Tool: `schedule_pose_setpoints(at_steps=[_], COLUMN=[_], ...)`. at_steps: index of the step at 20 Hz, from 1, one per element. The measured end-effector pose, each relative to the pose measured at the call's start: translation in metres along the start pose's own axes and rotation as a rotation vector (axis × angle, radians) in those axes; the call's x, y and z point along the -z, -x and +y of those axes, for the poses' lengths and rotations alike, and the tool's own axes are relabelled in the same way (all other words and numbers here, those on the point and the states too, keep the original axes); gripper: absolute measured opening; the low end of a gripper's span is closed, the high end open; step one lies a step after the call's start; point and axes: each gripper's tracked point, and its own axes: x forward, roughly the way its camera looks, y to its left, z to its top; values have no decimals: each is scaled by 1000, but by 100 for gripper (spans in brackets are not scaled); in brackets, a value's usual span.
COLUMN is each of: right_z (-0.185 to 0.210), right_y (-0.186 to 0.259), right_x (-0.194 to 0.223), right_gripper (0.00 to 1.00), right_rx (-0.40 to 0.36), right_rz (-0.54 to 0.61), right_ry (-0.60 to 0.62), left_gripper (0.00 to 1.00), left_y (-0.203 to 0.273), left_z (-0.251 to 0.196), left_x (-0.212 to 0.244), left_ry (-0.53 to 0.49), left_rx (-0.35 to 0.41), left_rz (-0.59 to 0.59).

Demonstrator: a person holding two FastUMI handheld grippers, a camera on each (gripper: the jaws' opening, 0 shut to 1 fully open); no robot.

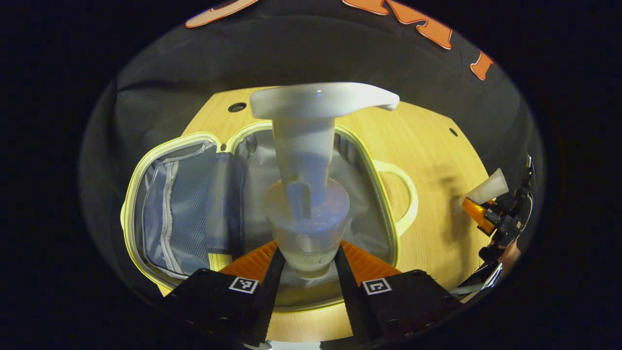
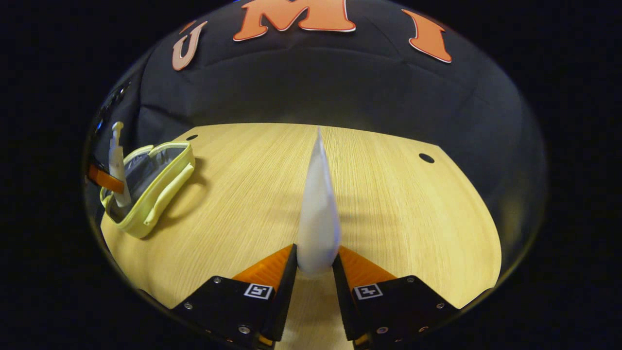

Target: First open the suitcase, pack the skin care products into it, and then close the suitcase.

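In the left gripper view my left gripper (image 1: 306, 262) is shut on a clear pump bottle (image 1: 307, 194) with a wide white pump head, held over the open pale-yellow suitcase (image 1: 146, 167) with grey lining and a mesh pocket. In the right gripper view my right gripper (image 2: 315, 265) is shut on a white squeeze tube (image 2: 318, 209) that points up and away over the wooden table (image 2: 398, 214). The right gripper with the tube (image 1: 488, 188) also shows at the right edge of the left gripper view. The suitcase (image 2: 160, 187) and the pump bottle (image 2: 116, 165) appear far left in the right gripper view.
The wooden table (image 1: 437, 160) has small round holes near its back corners, one hole (image 2: 426, 158) at the right. The suitcase's handle (image 1: 403, 194) sticks out toward the right. Black cloth walls close in the back.
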Motion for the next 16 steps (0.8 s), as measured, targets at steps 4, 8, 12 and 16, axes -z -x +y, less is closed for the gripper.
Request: schedule_pose_setpoints(at_steps=[4,8,12,16], right_z=[17,48,82,129], right_y=[10,30,46,60], right_x=[-12,-27,-39,-51], right_gripper=[42,40,40,40], right_rx=[-10,-72,-115,-194], right_rz=[11,39,50,75], right_ry=[-56,-144,-169,-253], left_gripper=[63,63,63,65], left_y=[-11,-20,-35,-42], left_z=[12,23,37,30], left_x=[6,12,17,16], left_ry=[-31,-34,-11,21], left_rx=[16,22,18,68], left_rz=[82,160,211,199])
